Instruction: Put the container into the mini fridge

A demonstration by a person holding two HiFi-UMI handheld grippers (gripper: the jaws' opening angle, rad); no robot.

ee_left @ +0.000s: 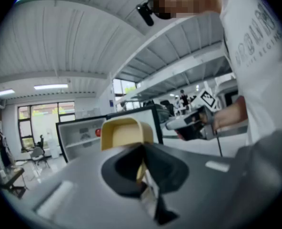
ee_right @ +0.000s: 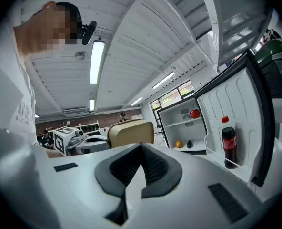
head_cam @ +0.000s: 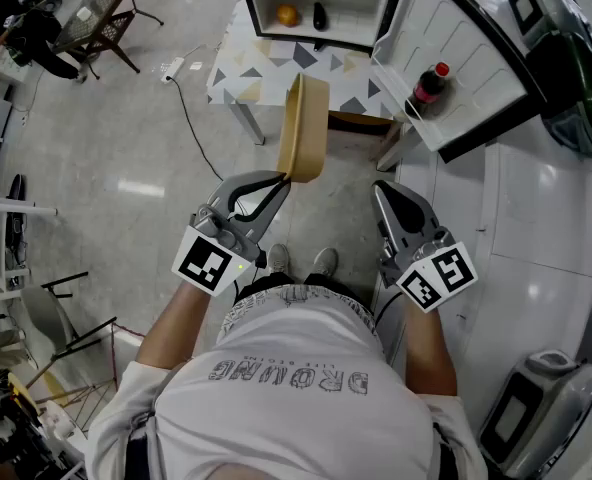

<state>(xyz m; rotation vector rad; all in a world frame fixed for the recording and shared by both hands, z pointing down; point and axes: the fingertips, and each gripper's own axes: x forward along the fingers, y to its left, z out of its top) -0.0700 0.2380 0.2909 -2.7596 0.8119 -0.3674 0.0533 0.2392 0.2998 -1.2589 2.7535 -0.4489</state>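
A tan plastic container (head_cam: pixel 303 128) is held on edge in front of me, its open side to the left. My left gripper (head_cam: pixel 282 179) is shut on the container's lower rim; in the left gripper view the rim of the container (ee_left: pixel 126 133) sits pinched between the jaws of the left gripper (ee_left: pixel 142 168). The mini fridge (head_cam: pixel 316 30) stands open ahead on a patterned table (head_cam: pixel 266 73). Its door (head_cam: pixel 454 63) is swung to the right. My right gripper (head_cam: pixel 386 191) is shut and holds nothing, level with the left one and right of the container (ee_right: pixel 130 131).
An orange (head_cam: pixel 287 14) and a dark item (head_cam: pixel 320 15) lie on the fridge shelf, and a cola bottle (head_cam: pixel 431 83) stands in the door rack. A white counter (head_cam: pixel 536 218) runs along the right. A cable (head_cam: pixel 188 118) crosses the floor; a chair (head_cam: pixel 101 18) stands far left.
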